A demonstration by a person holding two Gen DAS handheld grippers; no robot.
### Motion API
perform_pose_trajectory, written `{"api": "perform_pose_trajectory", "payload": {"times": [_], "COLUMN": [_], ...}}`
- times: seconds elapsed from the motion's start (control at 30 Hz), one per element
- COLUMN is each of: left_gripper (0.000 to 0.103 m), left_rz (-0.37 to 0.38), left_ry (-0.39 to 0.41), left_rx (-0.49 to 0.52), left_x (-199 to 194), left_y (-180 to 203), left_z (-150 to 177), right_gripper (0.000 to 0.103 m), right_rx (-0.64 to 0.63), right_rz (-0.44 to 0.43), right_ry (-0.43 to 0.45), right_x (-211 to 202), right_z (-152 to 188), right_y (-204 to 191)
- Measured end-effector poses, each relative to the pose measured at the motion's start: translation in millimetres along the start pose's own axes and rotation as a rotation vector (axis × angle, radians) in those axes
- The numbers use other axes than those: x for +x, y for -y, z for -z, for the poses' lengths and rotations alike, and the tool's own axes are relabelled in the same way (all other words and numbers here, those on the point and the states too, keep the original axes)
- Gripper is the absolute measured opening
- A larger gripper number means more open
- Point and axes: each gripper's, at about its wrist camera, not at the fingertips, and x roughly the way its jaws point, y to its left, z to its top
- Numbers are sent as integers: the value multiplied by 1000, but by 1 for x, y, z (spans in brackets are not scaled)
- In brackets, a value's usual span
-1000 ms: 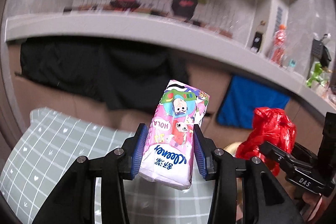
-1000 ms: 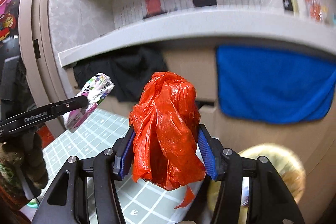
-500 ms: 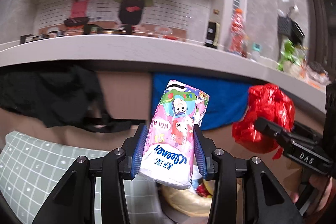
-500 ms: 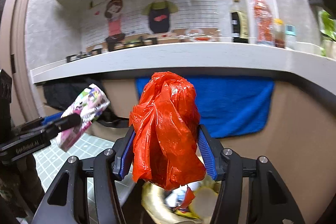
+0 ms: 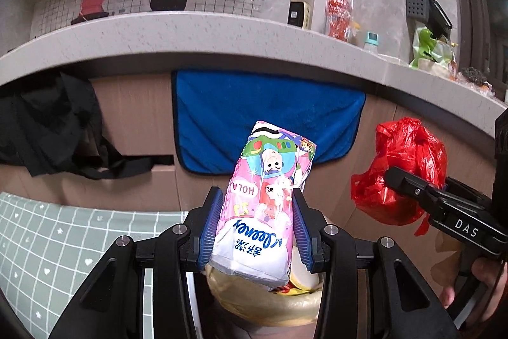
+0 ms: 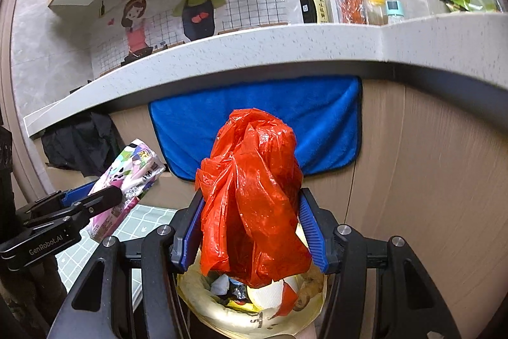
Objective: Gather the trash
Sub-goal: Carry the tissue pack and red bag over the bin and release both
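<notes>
My left gripper (image 5: 255, 227) is shut on a pink tissue pack (image 5: 263, 199) printed with cartoon figures, which stands up between the blue pads. A crumpled red plastic bag (image 6: 254, 196) is clamped in my right gripper (image 6: 250, 231). Both hang above a trash bin (image 6: 254, 307) lined with a yellowish bag and holding paper and wrappers. In the left wrist view the bin (image 5: 263, 297) lies just below the pack, and the red bag (image 5: 403, 170) with the right gripper shows at the right. In the right wrist view, the tissue pack (image 6: 127, 183) appears at the left.
A blue towel (image 5: 260, 116) hangs on the wooden cabinet front under a grey counter (image 5: 222, 34) bearing bottles. A black cloth (image 5: 54, 123) hangs at the left. A green checked tablecloth (image 5: 63, 250) lies at the lower left. A hand (image 5: 476, 285) grips the right tool.
Both grippers swung right from the checked tablecloth toward the cabinet, still shut on the pack and the bag. The trash bin has come into view beneath them.
</notes>
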Motion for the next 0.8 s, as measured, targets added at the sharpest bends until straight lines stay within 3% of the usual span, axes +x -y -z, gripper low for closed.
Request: {"api": "perform_pose_trajectory", "payload": {"times": [0.8], "left_gripper": [44], "left_rz": [33], "left_ry": [-122], "left_rx": [-98], "left_x": [77], "left_y": [-13], "left_z": [24], "right_gripper": [54], "right_rx": [20], "right_rz": [3], "right_ry": [-124], "right_x": [69], "right_z": [28], "right_y": [14]}}
